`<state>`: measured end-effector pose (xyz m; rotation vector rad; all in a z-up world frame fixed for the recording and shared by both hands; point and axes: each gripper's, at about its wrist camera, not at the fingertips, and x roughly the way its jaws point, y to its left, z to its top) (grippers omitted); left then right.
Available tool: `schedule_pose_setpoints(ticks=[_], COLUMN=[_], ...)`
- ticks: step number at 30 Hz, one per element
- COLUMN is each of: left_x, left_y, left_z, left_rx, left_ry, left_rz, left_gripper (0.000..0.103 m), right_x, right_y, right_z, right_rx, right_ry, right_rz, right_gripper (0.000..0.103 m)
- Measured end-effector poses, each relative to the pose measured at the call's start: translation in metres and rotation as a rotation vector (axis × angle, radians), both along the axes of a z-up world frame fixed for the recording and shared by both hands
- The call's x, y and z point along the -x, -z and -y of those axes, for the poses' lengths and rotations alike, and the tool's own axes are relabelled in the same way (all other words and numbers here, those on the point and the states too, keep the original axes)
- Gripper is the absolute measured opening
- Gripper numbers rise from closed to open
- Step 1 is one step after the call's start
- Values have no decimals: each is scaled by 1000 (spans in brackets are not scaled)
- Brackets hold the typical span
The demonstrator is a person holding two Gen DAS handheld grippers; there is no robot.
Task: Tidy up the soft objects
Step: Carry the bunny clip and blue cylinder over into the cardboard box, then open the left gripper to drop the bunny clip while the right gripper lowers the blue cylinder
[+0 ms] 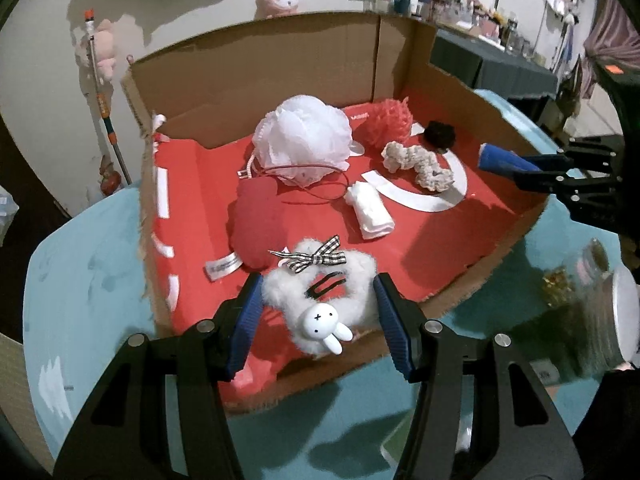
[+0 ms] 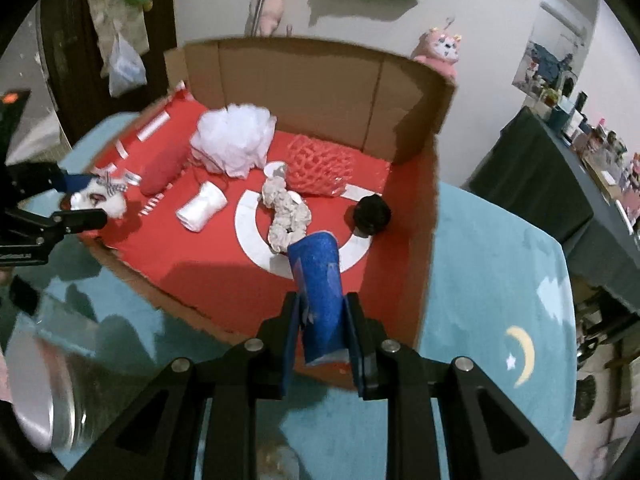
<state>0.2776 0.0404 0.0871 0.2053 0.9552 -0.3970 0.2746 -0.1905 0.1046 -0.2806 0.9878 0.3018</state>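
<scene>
A cardboard box (image 1: 256, 68) with a red floor (image 2: 208, 256) sits on a teal table. My left gripper (image 1: 318, 300) is shut on a white fluffy hair clip (image 1: 320, 292) with a checked bow and a bunny charm, held over the box's near edge; it also shows in the right wrist view (image 2: 100, 198). My right gripper (image 2: 322, 320) is shut on a rolled blue cloth (image 2: 320, 292), held over the box's front edge; it also shows in the left wrist view (image 1: 504, 160).
In the box lie a white mesh pouf (image 1: 304, 140), a red mesh pouf (image 1: 386, 120), a cream scrunchie (image 1: 418, 166), a black scrunchie (image 1: 440, 134), a white roll (image 1: 370, 212) and a red pouch (image 1: 256, 224). A glass jar (image 1: 596, 308) is blurred at the table's edge.
</scene>
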Motion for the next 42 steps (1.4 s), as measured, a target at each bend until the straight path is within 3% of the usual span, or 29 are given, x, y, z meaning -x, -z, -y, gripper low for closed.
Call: schedule_pose_setpoints(ticks=[12, 38, 42], left_x=[-21, -35, -36], left_y=[20, 43, 43], left_z=[17, 25, 26], left_rx=[-102, -174, -178], left_ry=[12, 17, 19], left_rz=[-57, -97, -89], left_gripper=[54, 55, 63], right_x=[-41, -41, -42], right_y=[34, 48, 48], right_z=[-16, -34, -33], right_rx=[164, 271, 267], right_ry=[25, -44, -51], right_rz=[-111, -126, -132], right_gripper=[24, 25, 28])
